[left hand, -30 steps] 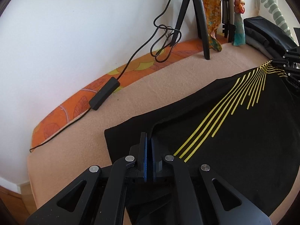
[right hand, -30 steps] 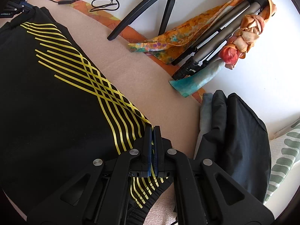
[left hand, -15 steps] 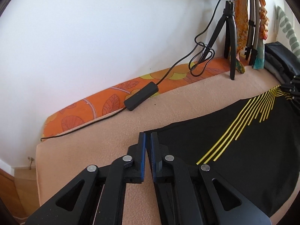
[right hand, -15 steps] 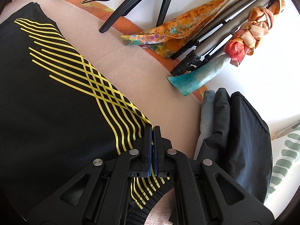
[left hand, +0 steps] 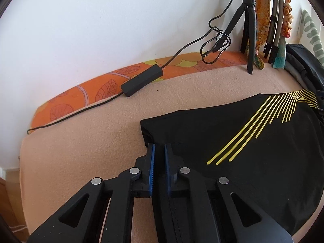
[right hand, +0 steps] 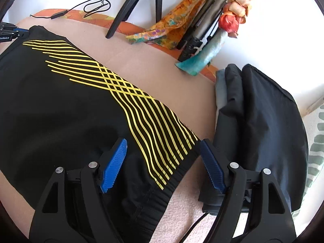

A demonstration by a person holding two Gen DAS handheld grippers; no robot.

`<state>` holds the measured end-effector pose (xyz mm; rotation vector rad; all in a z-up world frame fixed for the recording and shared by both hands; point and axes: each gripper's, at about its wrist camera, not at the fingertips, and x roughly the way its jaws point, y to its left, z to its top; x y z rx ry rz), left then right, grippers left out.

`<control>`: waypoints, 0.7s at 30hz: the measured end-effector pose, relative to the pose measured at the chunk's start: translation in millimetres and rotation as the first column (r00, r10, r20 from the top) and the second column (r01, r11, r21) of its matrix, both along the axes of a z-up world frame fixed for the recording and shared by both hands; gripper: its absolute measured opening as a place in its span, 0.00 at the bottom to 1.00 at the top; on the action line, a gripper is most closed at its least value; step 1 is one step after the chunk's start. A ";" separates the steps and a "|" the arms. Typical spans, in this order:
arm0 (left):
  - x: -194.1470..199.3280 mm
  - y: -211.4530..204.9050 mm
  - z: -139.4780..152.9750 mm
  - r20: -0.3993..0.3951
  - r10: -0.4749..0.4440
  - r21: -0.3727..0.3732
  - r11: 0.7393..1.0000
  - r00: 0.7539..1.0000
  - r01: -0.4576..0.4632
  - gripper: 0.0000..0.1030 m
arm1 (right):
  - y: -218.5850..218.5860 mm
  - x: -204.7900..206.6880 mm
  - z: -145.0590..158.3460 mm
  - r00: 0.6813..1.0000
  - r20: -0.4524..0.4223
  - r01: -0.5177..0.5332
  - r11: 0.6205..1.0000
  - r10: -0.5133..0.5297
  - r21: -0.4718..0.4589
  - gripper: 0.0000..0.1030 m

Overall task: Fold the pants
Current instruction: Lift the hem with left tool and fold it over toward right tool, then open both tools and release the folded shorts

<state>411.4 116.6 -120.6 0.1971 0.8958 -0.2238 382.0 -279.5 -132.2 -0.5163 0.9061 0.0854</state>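
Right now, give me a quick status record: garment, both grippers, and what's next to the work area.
garment: black pants with yellow stripes, flat on the beige blanket
left gripper: shut on the pants' edge
right gripper: jaws just opened, pants' waist end below, not gripped
beside: folded dark clothes, tripod

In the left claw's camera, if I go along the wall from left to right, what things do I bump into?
Black box on the cable → loose loop of cable → black tripod → orange scarf → folded dark clothes at the right edge.
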 end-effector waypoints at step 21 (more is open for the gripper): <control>-68.6 1.6 73.7 0.135 0.033 -0.016 0.999 0.990 -0.032 0.16 | -14.8 -70.8 51.5 0.987 0.070 0.128 0.964 -0.148 0.233 0.66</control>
